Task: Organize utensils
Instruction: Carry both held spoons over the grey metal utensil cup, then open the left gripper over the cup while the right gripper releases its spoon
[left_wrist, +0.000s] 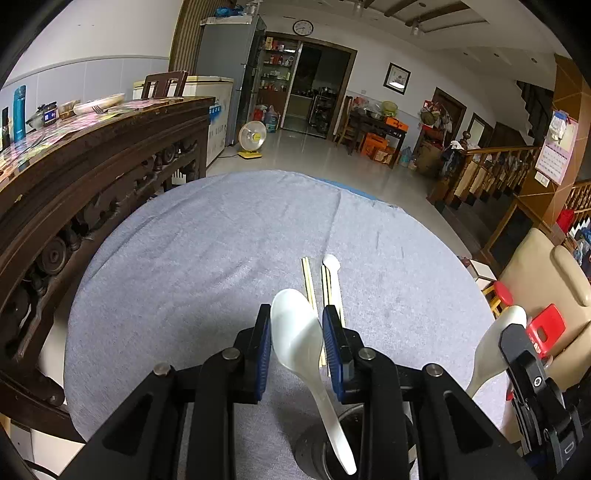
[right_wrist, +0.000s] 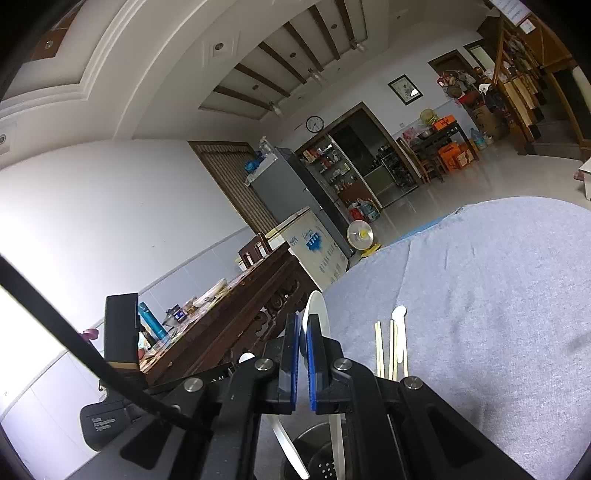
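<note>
Spoons are clamped in both tools: one (left_wrist: 297, 332) between the pads of the left hand-held gripper (left_wrist: 297, 345), its handle already down in the dark holder (left_wrist: 317, 448), the other (right_wrist: 314, 314) pinched edge-on by the fully closed right hand-held gripper (right_wrist: 303, 354) above the same holder (right_wrist: 317, 461). Neither is released yet. Left on the grey surface (left_wrist: 184, 258) are chopsticks (left_wrist: 308, 280) and a small spoon (left_wrist: 332, 273), so roughly half is judged done.

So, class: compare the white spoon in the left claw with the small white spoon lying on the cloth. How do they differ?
The white spoon in the left claw is raised, handle down in the dark holder; the small white spoon lies flat on the grey cloth beside the chopsticks. The first looks larger, though nearer the camera. Both are white.
</note>
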